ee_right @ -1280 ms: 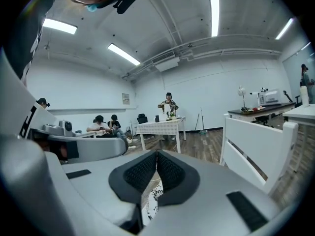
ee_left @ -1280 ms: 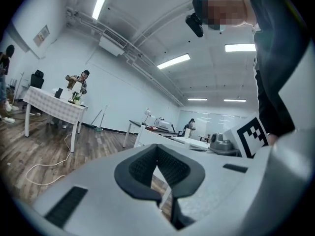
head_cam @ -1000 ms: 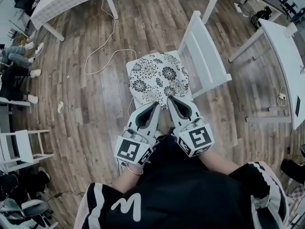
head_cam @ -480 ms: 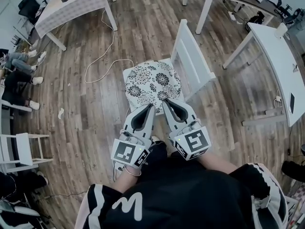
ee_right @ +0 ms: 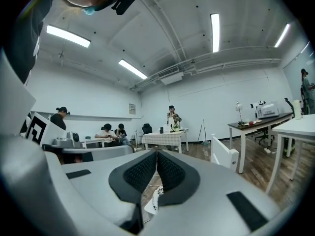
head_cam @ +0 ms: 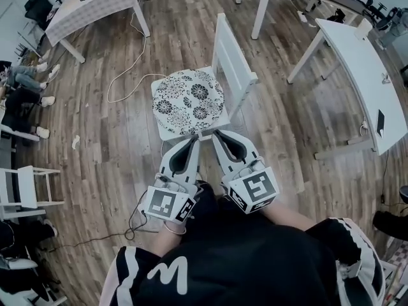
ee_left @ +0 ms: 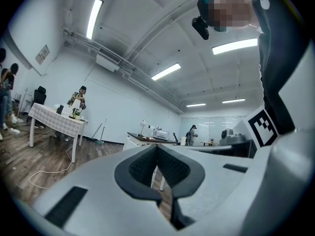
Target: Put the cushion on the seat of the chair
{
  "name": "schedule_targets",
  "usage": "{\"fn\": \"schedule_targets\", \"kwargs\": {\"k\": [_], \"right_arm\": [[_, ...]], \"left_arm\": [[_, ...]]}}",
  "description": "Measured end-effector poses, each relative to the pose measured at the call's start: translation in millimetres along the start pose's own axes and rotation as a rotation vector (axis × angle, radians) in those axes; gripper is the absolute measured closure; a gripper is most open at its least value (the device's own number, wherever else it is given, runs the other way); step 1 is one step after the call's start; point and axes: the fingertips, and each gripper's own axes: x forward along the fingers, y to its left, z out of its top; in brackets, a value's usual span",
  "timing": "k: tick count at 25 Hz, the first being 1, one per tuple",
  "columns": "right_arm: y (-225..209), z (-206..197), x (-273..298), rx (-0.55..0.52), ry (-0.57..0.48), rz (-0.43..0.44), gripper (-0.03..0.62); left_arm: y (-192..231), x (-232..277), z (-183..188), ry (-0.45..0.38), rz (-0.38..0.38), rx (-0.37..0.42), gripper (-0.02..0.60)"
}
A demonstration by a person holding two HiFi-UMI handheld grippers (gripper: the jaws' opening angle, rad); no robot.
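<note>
Sitting on one chair (head_cam: 233, 67) is one cushion (head_cam: 188, 101); left gripper (head_cam: 195, 139), right gripper (head_cam: 216, 134) both closed.

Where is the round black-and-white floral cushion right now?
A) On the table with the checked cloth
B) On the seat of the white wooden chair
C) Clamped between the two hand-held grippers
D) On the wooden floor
B: the round black-and-white floral cushion lies flat on the seat of the white wooden chair, while the left hand-held gripper and the right hand-held gripper are shut, empty and apart from it.
</note>
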Motion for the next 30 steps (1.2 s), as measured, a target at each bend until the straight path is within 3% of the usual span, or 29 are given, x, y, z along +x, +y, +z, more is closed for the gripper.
{"fn": "schedule_targets", "kwargs": {"k": [12, 19, 30], "right_arm": [[10.4, 5.4, -70.6, -0.005, -0.026, 0.061, 0.571], [9.2, 7.8, -78.0, 0.0, -0.031, 0.063, 0.571], [18.7, -4.0, -81.4, 0.008, -0.012, 0.095, 0.571]], "left_arm": [[-78.1, -27.8, -3.6, -0.014, 0.026, 0.028, 0.578], [-92.3, -28.2, -3.4, -0.011, 0.013, 0.025, 0.578], [-91.6, -44.9, -16.6, -0.008, 0.054, 0.01, 0.578]]}}
